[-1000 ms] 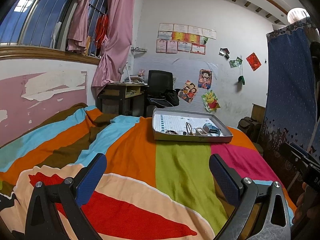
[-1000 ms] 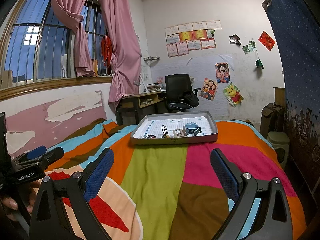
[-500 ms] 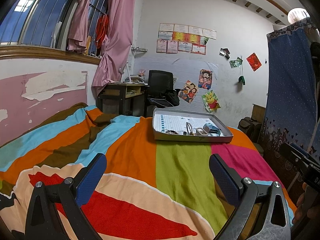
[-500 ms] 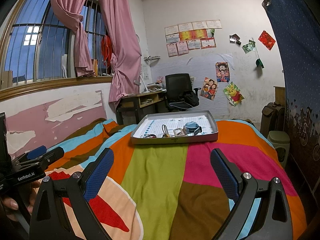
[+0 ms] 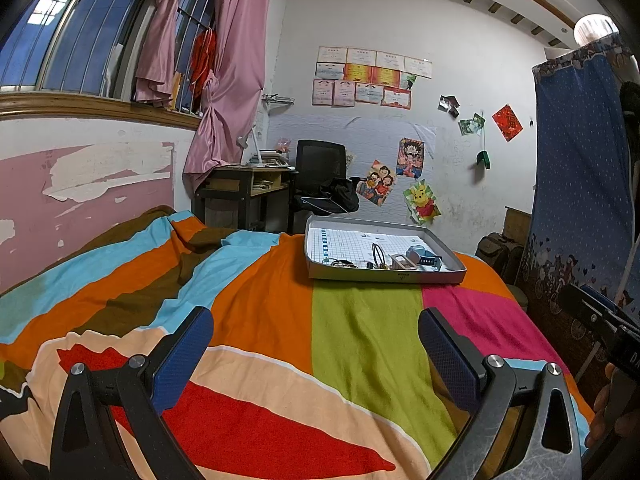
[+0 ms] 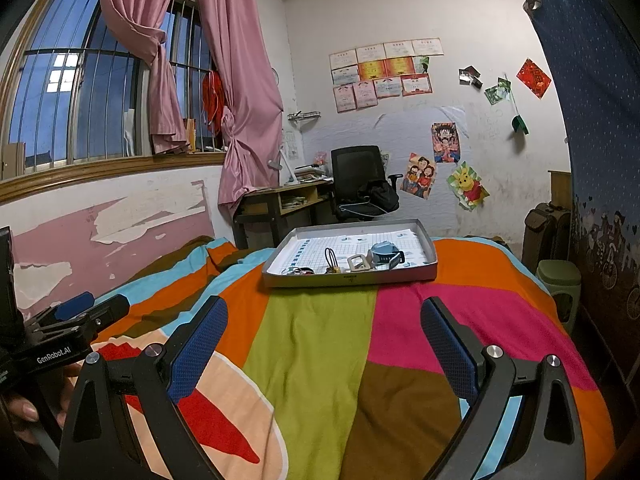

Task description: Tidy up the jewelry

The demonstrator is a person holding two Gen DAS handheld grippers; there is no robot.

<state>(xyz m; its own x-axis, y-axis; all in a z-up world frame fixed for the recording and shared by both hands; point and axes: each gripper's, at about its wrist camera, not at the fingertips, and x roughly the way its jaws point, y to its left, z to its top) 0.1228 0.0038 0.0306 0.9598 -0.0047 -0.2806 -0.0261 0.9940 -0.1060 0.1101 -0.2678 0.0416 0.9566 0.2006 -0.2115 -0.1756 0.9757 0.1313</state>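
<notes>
A bed under a striped bedspread (image 5: 280, 320) of orange, green, pink, blue and brown fills the near room, with a barred window (image 6: 80, 100) and knotted pink curtains (image 6: 240, 100) on the left above a wall of peeling pink paint (image 5: 80, 192). Against the white far wall stand a wooden desk (image 6: 280, 200) and a black office chair (image 6: 360, 180), under rows of certificates (image 6: 384, 68) and cartoon posters (image 6: 444, 142). A blue patterned curtain (image 5: 580, 180) hangs along the right side, a green stool (image 6: 560, 280) at its foot.

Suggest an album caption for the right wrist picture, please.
Open right gripper hovers over a striped bedspread, facing a grey tray of small jewelry.
</notes>
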